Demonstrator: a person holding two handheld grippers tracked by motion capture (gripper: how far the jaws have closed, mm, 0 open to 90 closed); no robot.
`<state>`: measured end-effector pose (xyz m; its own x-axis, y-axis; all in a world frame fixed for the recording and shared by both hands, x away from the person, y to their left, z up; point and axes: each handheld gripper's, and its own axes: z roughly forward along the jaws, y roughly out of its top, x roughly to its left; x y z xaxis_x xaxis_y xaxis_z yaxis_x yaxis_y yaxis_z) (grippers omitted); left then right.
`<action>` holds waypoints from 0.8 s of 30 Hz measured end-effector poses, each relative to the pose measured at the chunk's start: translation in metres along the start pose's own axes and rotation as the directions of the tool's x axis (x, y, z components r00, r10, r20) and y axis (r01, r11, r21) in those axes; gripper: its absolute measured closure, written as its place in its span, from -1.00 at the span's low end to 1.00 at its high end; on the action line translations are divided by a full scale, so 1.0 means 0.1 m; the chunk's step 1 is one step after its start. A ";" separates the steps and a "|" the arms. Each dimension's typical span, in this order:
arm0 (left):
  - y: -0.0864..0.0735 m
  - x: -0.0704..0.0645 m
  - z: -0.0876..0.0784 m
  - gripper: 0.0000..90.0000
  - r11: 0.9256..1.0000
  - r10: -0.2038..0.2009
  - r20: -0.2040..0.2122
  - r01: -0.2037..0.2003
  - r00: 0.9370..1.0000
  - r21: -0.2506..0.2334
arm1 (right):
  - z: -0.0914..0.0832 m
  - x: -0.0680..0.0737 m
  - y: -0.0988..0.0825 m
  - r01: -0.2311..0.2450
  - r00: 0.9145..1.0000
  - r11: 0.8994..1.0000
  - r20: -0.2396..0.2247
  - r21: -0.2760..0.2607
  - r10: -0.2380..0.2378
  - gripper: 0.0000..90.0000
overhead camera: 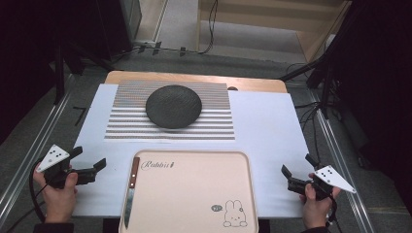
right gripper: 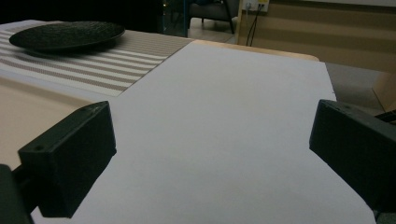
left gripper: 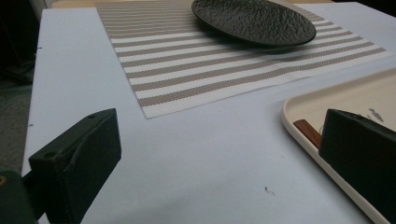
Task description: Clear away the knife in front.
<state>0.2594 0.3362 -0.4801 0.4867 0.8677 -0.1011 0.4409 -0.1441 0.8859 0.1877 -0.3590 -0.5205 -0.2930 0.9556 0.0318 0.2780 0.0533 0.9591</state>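
Black jaws of both tools gape wide, holding nothing.

A knife lies along the left edge of the beige tray.

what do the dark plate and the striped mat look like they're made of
Plate: looks like matte black stoneware or ceramic, given its pebbled, barely shiny surface, though it could be melamine. Mat: seemingly woven vinyl or fabric; a fine mesh weave shows in its tan and white stripes.
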 end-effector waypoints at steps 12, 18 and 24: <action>-0.06 0.07 -0.03 -1.00 1.000 -0.021 0.008 0.021 1.000 -0.020 | 0.00 0.00 0.00 -0.001 1.000 1.000 0.001 0.000 0.001 -1.00; -0.07 0.07 -0.02 -1.00 1.000 -0.017 0.004 0.017 1.000 -0.014 | 0.00 0.00 0.00 -0.001 1.000 1.000 0.001 0.000 0.001 -1.00; -0.07 0.06 -0.02 -1.00 1.000 -0.021 0.004 0.021 1.000 -0.009 | 0.01 0.00 0.00 0.002 1.000 1.000 0.001 0.002 -0.002 -1.00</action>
<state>0.2575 0.3432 -0.4861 0.4805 0.8686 -0.1215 0.4439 -0.1214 0.8878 0.1887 -0.3588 -0.5205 -0.2929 0.9557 0.0294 0.2792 0.0560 0.9586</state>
